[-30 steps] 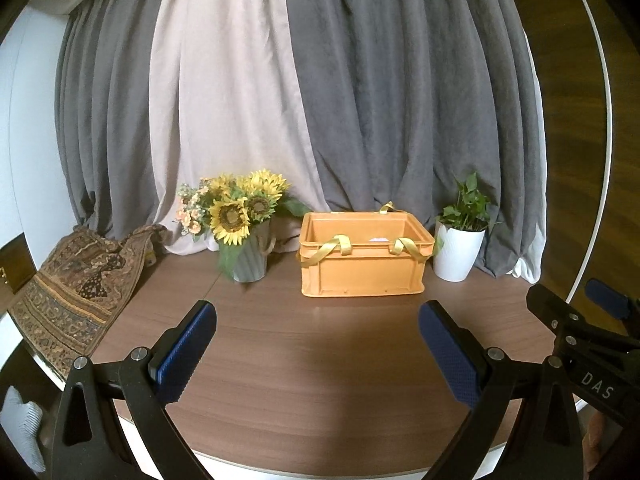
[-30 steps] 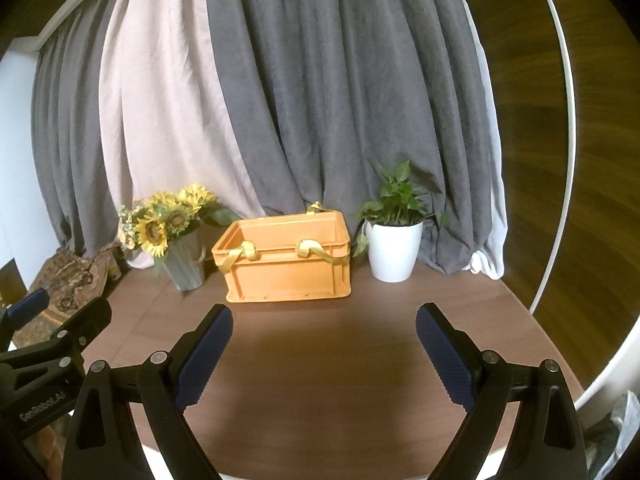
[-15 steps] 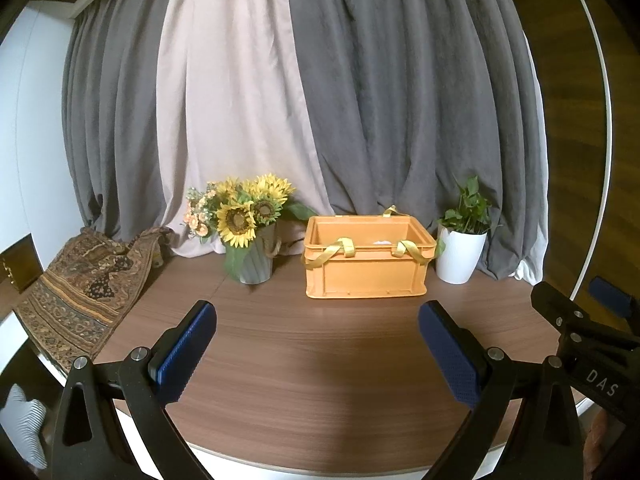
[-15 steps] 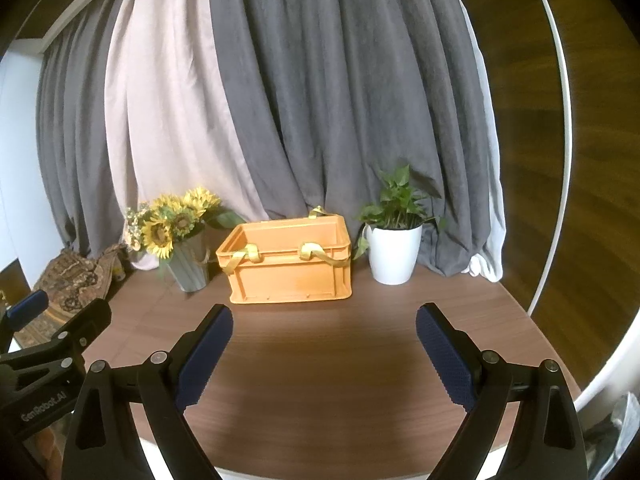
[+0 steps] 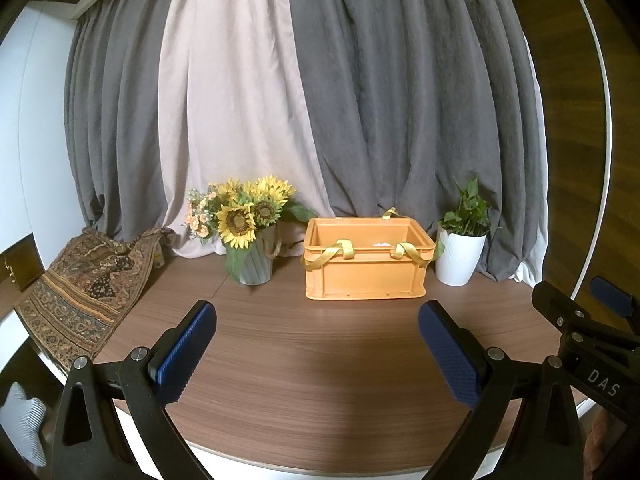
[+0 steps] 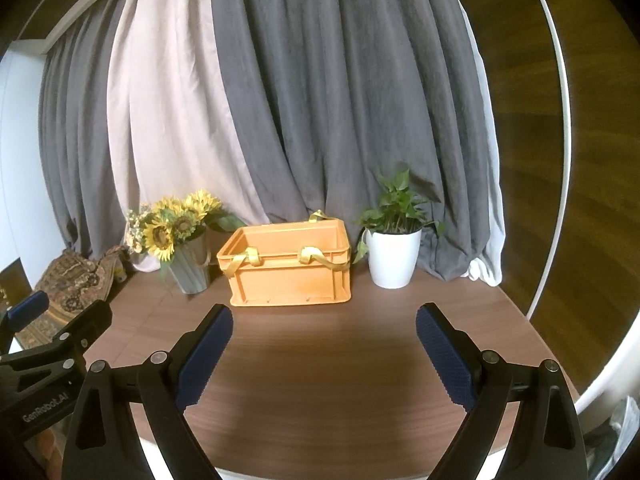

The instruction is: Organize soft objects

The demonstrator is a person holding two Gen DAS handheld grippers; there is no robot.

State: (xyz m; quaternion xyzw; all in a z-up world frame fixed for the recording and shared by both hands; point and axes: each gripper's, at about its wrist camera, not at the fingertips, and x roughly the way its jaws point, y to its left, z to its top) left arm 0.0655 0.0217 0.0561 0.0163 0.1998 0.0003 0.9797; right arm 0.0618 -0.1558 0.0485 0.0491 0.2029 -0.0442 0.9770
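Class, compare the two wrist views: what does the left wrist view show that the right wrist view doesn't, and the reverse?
Left only: a white item inside the crate, a striped star-shaped cushion below the table edge.
Right only: nothing distinct.
Both: crate, sunflowers, potted plant, patterned cloth, curtains, table, and both open grippers, left and right.
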